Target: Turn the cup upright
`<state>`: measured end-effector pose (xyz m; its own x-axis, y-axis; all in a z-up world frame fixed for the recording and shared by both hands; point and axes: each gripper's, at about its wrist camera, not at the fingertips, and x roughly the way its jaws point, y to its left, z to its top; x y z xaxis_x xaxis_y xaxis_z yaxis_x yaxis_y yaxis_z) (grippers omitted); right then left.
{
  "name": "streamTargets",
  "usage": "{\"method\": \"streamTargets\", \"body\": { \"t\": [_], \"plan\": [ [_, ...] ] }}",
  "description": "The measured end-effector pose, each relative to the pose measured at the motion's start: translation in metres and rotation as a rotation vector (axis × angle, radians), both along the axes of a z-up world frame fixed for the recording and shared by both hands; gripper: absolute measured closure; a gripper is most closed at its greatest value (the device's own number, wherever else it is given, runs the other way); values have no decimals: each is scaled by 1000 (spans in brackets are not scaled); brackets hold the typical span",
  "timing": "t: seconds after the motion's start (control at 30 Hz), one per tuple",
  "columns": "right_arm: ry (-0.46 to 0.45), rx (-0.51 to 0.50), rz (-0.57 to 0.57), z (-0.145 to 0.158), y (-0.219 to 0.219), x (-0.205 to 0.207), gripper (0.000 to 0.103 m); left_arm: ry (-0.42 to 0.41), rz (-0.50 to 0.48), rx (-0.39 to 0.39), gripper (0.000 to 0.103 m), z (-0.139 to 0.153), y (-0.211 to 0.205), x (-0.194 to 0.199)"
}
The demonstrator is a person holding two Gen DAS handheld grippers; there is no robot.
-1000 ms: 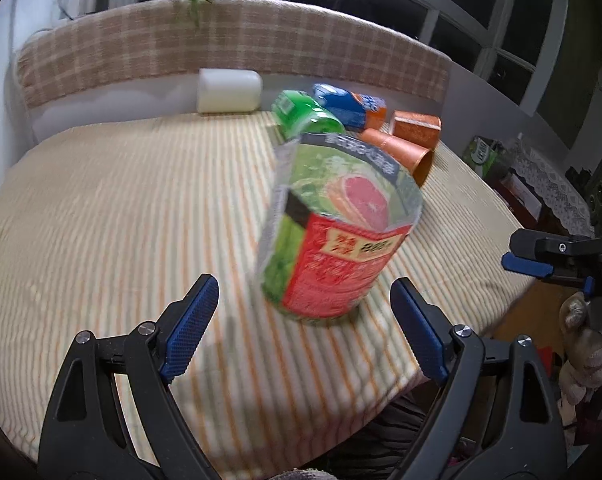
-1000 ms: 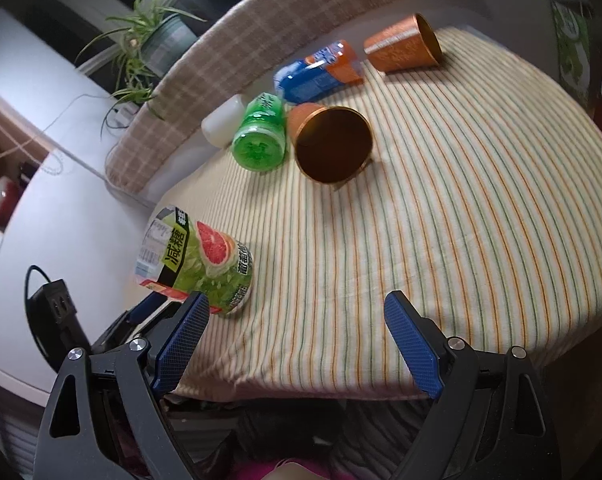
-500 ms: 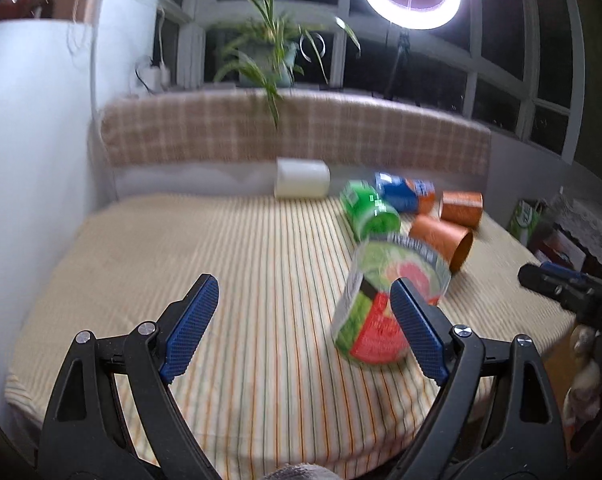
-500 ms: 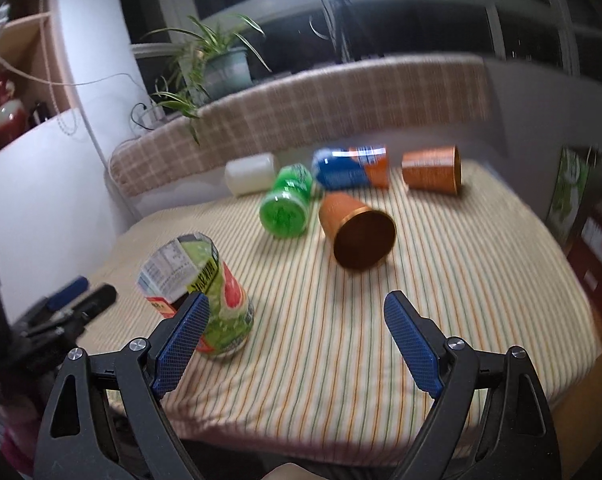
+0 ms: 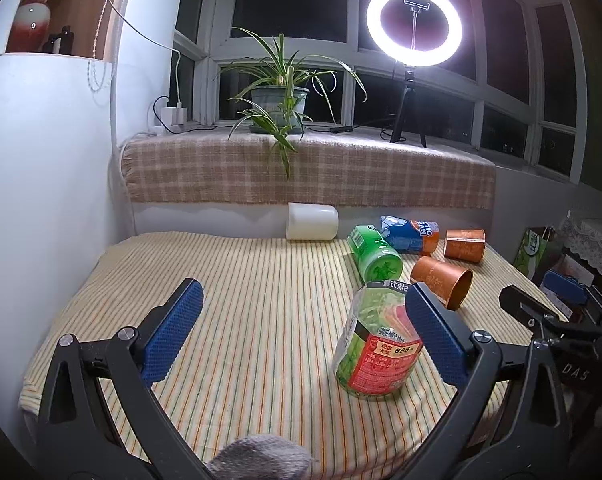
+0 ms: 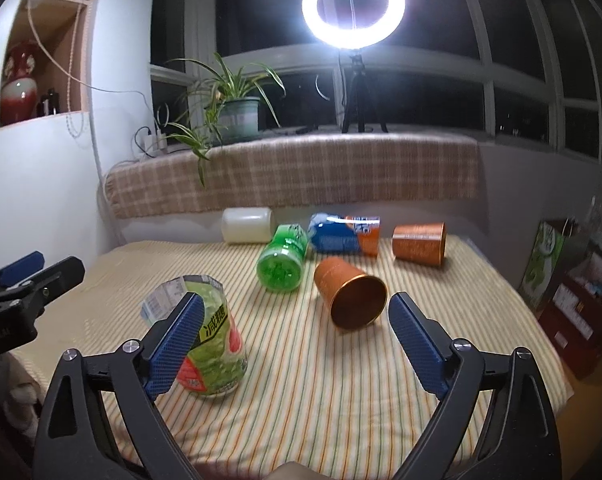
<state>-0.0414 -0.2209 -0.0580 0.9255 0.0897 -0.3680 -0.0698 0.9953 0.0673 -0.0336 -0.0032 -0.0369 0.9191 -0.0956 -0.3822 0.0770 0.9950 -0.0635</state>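
Green-and-red printed plastic marks the cut-bottle cup [image 5: 375, 344], which is standing open end up at the near right of the striped table [image 5: 237, 280] in the left wrist view; the left gripper [image 5: 305, 336] is gaping wide and holding nothing, likely freed after setting it down.

From the right wrist, the right gripper [image 6: 297, 340] is hanging wide and unloaded, facing the orange cup [image 6: 351, 296] lying on its side, probably next.

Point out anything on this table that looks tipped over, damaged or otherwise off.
Five containers lie on their sides near the back: white cup, green cup, blue-orange can and two copper cups. The grapefruit-label cup stands at the front, but its cut rim looks ragged and it seems to lean slightly.
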Motion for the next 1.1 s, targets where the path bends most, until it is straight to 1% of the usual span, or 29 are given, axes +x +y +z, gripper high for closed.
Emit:
{"method": "streamTargets", "body": {
  "t": [1.1],
  "plan": [
    [33,2,-1,-8,0,5,9,2,16,-12,0,2,4,4]
  ]
}}
